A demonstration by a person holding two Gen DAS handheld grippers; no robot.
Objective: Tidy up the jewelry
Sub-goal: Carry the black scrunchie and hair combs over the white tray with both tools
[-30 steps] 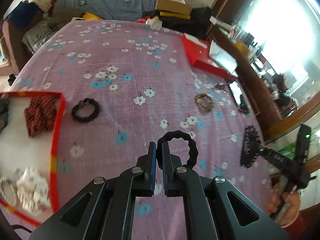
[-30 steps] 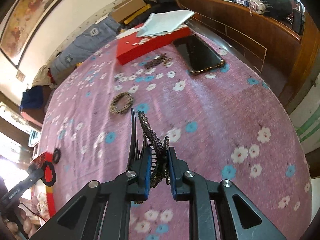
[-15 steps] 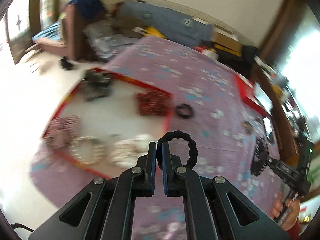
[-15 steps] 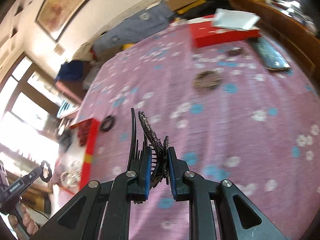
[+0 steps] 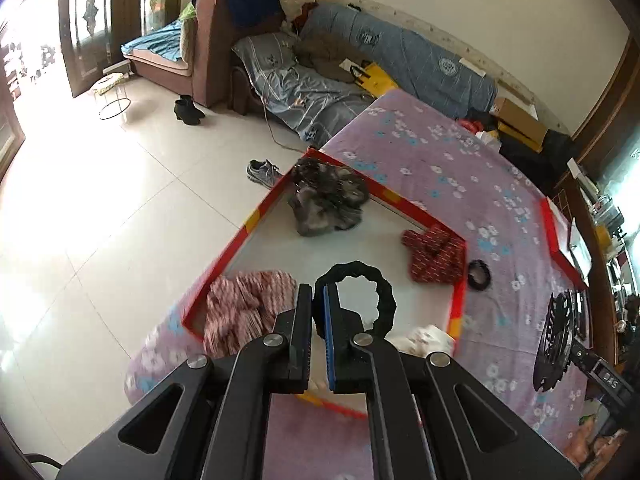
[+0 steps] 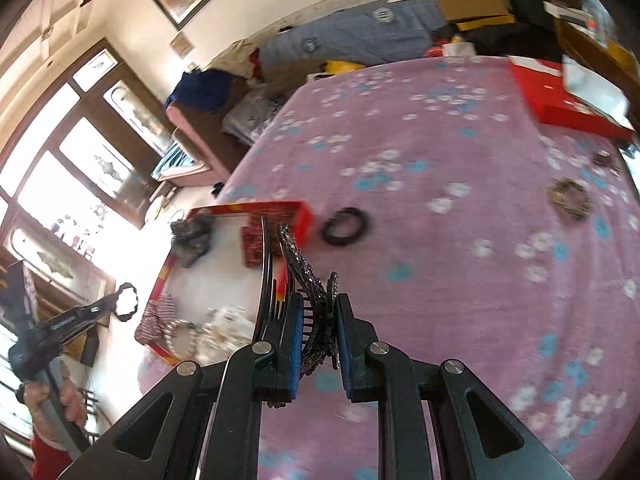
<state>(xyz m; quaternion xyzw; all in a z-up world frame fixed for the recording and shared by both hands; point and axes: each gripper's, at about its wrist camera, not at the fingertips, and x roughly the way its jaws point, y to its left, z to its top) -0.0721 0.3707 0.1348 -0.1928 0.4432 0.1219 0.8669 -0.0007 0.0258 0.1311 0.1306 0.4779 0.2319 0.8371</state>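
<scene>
Two grippers hang over a table spread with a purple flowered cloth (image 5: pixel 432 168), which fills the right half of the left wrist view and most of the right wrist view. On the cloth's near left corner lies a shallow white tray with a red rim (image 5: pixel 256 216), seen at the centre of the left wrist view and at the left centre of the right wrist view. Inside it, a grey fluffy hair tie (image 5: pixel 326 202) sits at the far corner, a red patterned one (image 5: pixel 434 254) against the right rim, a pink striped one (image 5: pixel 244 308) at the near left, and a white piece (image 5: pixel 424 338) low at the right, partly hidden.

At the bottom centre of the left wrist view, the left gripper (image 5: pixel 319 308) has its jaws nearly closed, pinching a black ruffled hair ring (image 5: pixel 366 296) that stands up over the tray. At the bottom centre of the right wrist view, the right gripper (image 6: pixel 317 320) has its jaws narrowly parted, clamped on a dark beaded hair comb (image 6: pixel 308 276) that rises upright above the tray's right edge.

Just outside the tray's right rim a second black ring (image 6: pixel 344 226) lies on the cloth. Far to the right of the right wrist view lie a brown bracelet (image 6: pixel 569 199) and, above it, a red box (image 6: pixel 560 96).
</scene>
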